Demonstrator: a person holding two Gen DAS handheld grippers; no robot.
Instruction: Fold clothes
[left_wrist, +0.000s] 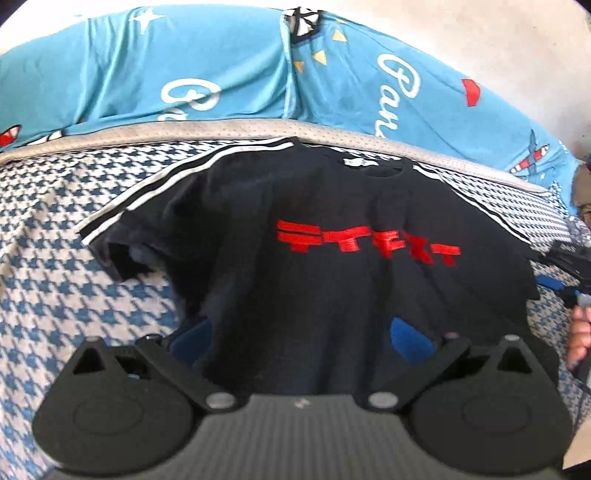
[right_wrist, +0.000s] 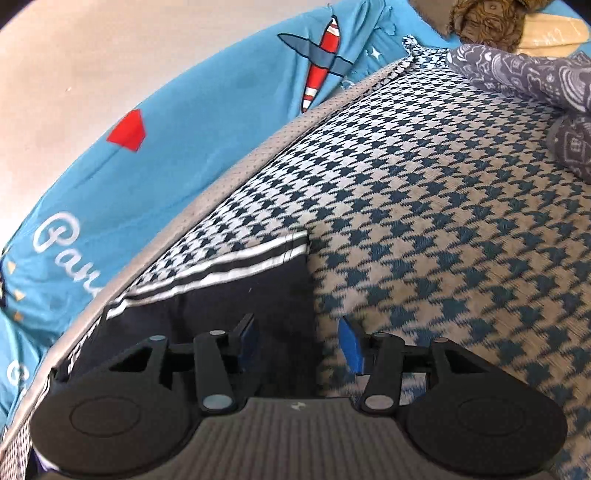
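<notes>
A black T-shirt (left_wrist: 314, 192) with a red print and white-striped sleeves lies face up on the blue-and-white houndstooth cover (left_wrist: 74, 258). My left gripper (left_wrist: 301, 332) hovers at the shirt's lower part. Its blue pads (left_wrist: 410, 339) stand far apart with dark cloth lying between them, unpinched. In the right wrist view my right gripper (right_wrist: 299, 332) is open at the striped sleeve (right_wrist: 229, 273). One pad (right_wrist: 247, 339) is over the black cloth and the other over bare cover (right_wrist: 443, 221), and the sleeve's edge runs between them. The right gripper (left_wrist: 569, 254) also shows at the left wrist view's right edge.
A light blue sheet (left_wrist: 184, 74) printed with planes and white writing hangs behind the bed's grey border (left_wrist: 221, 129). Grey patterned cloth (right_wrist: 535, 74) and a brown patterned item (right_wrist: 487, 22) lie at the far right corner. A hand (left_wrist: 580, 332) is at the right edge.
</notes>
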